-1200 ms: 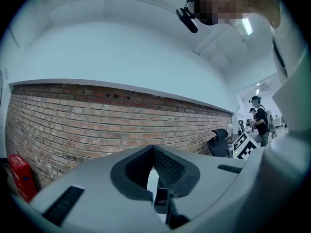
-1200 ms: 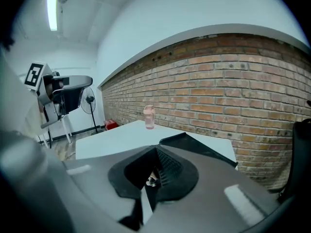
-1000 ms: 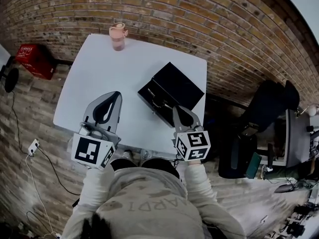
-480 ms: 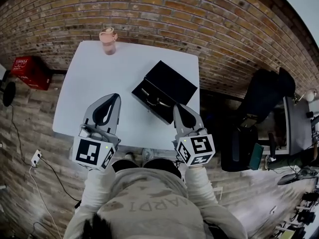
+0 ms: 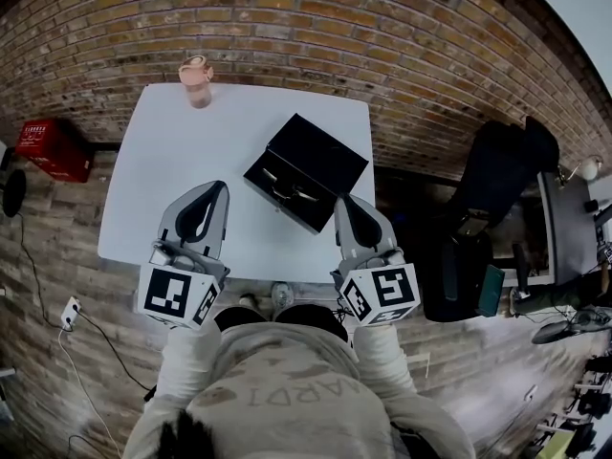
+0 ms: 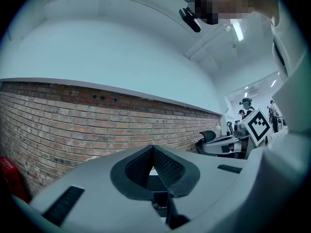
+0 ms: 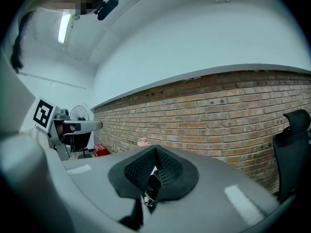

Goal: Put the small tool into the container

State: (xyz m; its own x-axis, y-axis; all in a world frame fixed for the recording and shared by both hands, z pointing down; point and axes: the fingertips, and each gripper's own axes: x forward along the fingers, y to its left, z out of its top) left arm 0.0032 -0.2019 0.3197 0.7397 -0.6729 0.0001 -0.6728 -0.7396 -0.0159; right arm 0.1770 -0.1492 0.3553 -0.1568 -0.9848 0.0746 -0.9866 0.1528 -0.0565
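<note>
A black container [image 5: 304, 170] lies open on the white table [image 5: 163, 189], its lid spread toward the brick wall. Small shiny metal pieces [image 5: 287, 191] lie in its near half; I cannot tell which one is the small tool. My left gripper [image 5: 221, 186] hangs over the table's near left part, shut and empty, its jaw tips meeting in the left gripper view [image 6: 153, 147]. At the near edge of the container my right gripper [image 5: 341, 202] is also shut with nothing held [image 7: 155, 150]. Both point up and toward the wall.
A pink cup [image 5: 195, 80] stands at the table's far left edge, also visible in the right gripper view [image 7: 142, 141]. A red crate [image 5: 53, 146] sits on the floor at left. A black office chair [image 5: 497, 189] and a desk stand at right. The brick wall [image 5: 382, 46] runs behind the table.
The head view has swung, so the table, container and cup sit further left in the picture. Both grippers stay shut and have hardly moved relative to the person.
</note>
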